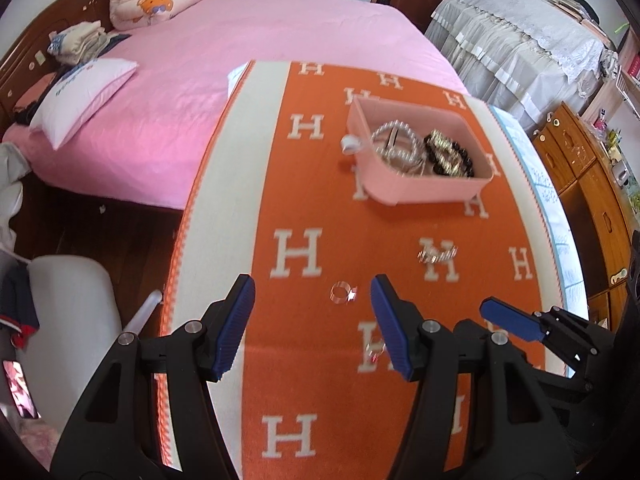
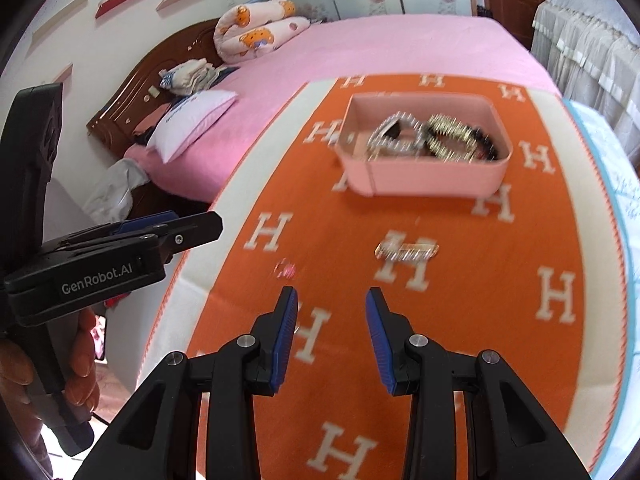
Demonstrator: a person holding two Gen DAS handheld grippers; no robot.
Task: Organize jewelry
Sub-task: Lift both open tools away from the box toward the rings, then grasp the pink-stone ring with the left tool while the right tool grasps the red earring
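A pink box (image 1: 424, 192) (image 2: 420, 180) stands on the orange H-patterned cloth (image 1: 304, 160) (image 2: 460, 300) and holds a pearl bracelet (image 1: 394, 140) and dark beaded bracelets (image 1: 448, 152). A small white ring piece (image 1: 351, 145) rests on its left rim. A clear ring (image 1: 342, 292) lies on the cloth just ahead of my open, empty left gripper (image 1: 312, 312). A silvery hair clip (image 1: 437, 255) (image 2: 406, 251) lies further right. A small pinkish piece (image 2: 286, 269) lies ahead of my open, empty right gripper (image 2: 331, 312). The right gripper's fingers (image 1: 508, 318) show in the left wrist view.
A bed with a pink cover (image 1: 224, 64) lies beyond the table's left edge, with pillows (image 1: 84, 100) and folded clothes. A white chair (image 1: 72, 308) stands at the lower left. Wooden cabinets (image 1: 580, 184) stand at the right.
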